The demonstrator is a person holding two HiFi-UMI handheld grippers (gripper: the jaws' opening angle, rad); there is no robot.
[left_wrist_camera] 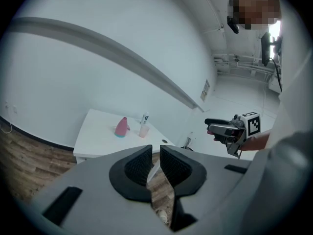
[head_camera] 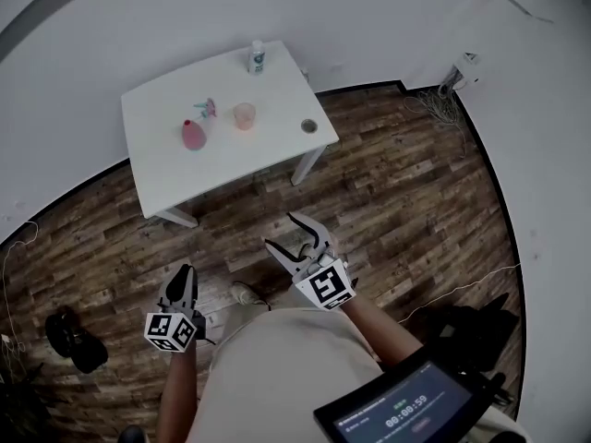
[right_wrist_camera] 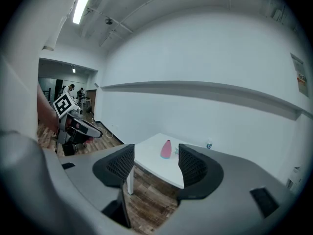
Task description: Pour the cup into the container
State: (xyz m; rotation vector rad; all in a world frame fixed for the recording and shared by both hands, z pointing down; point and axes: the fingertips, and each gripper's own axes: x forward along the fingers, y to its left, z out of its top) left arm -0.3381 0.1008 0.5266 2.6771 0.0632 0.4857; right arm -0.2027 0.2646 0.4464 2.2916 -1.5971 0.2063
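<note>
A white table (head_camera: 166, 169) stands well ahead of me on the wooden floor. On it are a pink bottle-shaped container (head_camera: 192, 136), a translucent pink cup (head_camera: 244, 115) to its right, and a small white bottle (head_camera: 256, 58) at the far edge. The container (left_wrist_camera: 121, 127) and cup (left_wrist_camera: 144, 130) also show in the left gripper view; the container (right_wrist_camera: 167, 149) shows far off between the right gripper's jaws. Both grippers hang over the floor, far short of the table. My left gripper (head_camera: 183, 275) is shut with nothing in it. My right gripper (head_camera: 280, 229) is open and empty.
A small round object (head_camera: 308, 126) lies near the table's right edge, and a small teal-and-pink item (head_camera: 205, 109) sits behind the container. A dark bag (head_camera: 74, 341) lies on the floor at left, cables (head_camera: 432, 104) by the right wall, a screen (head_camera: 406, 412) at lower right.
</note>
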